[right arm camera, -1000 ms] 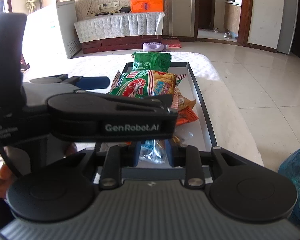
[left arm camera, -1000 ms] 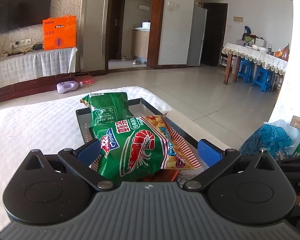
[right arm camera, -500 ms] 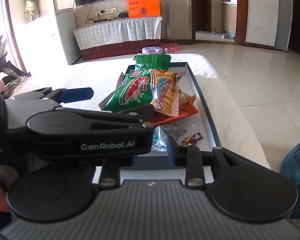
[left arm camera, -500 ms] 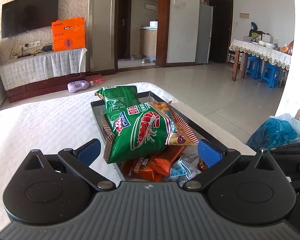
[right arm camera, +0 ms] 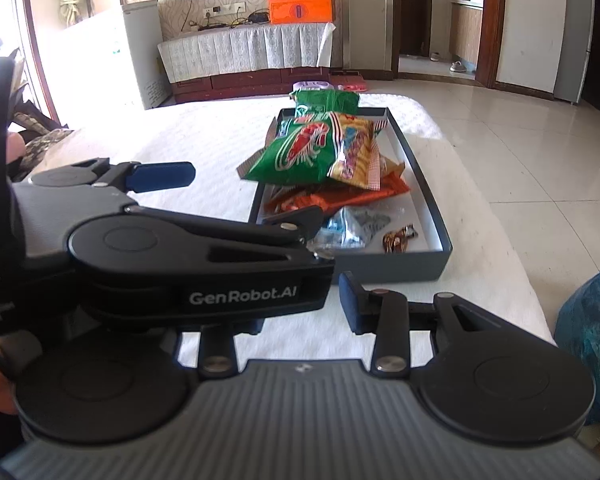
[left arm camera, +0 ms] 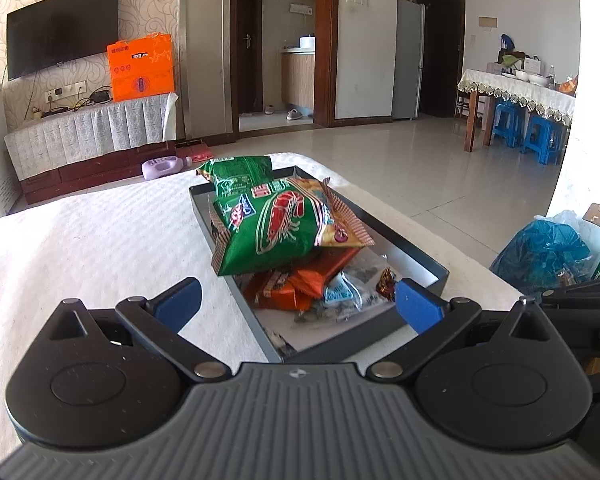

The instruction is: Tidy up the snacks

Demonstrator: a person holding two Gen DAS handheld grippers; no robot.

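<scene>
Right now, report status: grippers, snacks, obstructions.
Left gripper open, empty. Right gripper open, jaws just widening, empty. Snacks piled in tray. Nothing blocking.

The left gripper (right arm camera: pixel 236 208) covers the near left corner of the tray (right arm camera: pixel 420 172) in the right wrist view, hiding the right gripper's own left finger. The orange packets (left arm camera: pixel 300 280) lie mostly buried under the green shrimp bag (left arm camera: pixel 276 228); their print is unreadable.
</scene>
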